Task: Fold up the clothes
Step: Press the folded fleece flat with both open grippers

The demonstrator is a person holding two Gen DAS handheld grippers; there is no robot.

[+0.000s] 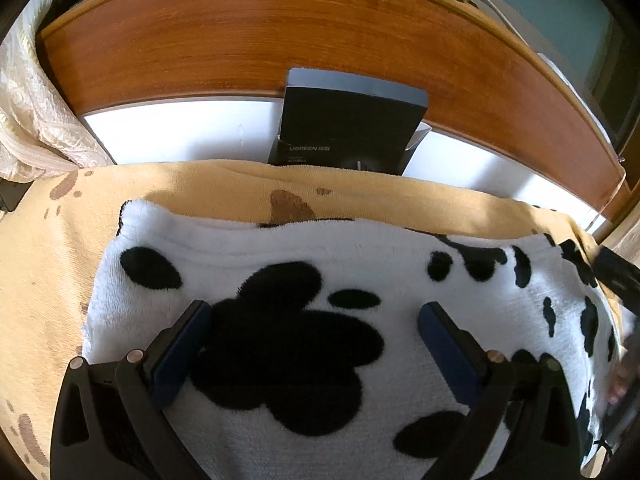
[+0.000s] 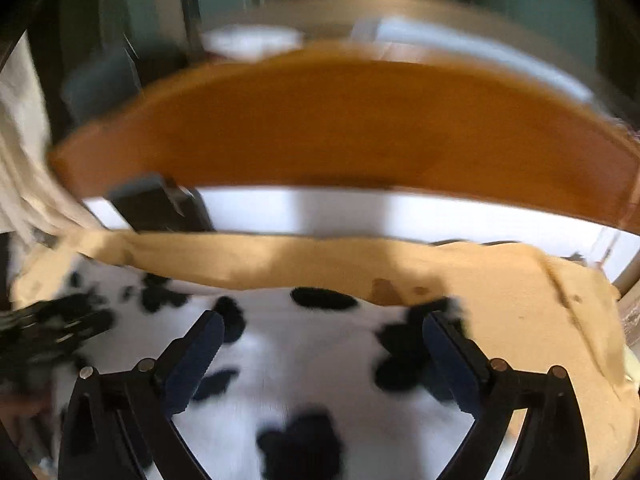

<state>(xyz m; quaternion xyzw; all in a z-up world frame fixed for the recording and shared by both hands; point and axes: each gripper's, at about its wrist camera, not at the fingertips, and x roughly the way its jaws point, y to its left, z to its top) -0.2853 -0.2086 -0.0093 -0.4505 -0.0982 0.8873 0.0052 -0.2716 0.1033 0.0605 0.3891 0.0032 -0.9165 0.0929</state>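
Note:
A white fleece garment with black cow spots (image 1: 360, 264) lies folded flat on a tan cloth (image 1: 48, 264). My left gripper (image 1: 314, 312) hovers over its large black blotch, jaws wide apart, nothing between the pads. In the blurred right wrist view the same spotted garment (image 2: 296, 344) lies below my right gripper (image 2: 322, 320), whose jaws also stand wide with only the fabric surface beneath them. The tan cloth (image 2: 520, 304) extends past the garment on the right and far side. The other gripper's dark body (image 2: 44, 332) shows at the left edge.
A black box (image 1: 348, 128) leans against a wooden headboard-like panel (image 1: 280, 40) behind a white surface (image 1: 180, 132). Cream lace fabric (image 1: 28, 112) hangs at the left. A person's fingers (image 1: 618, 390) show at the right edge.

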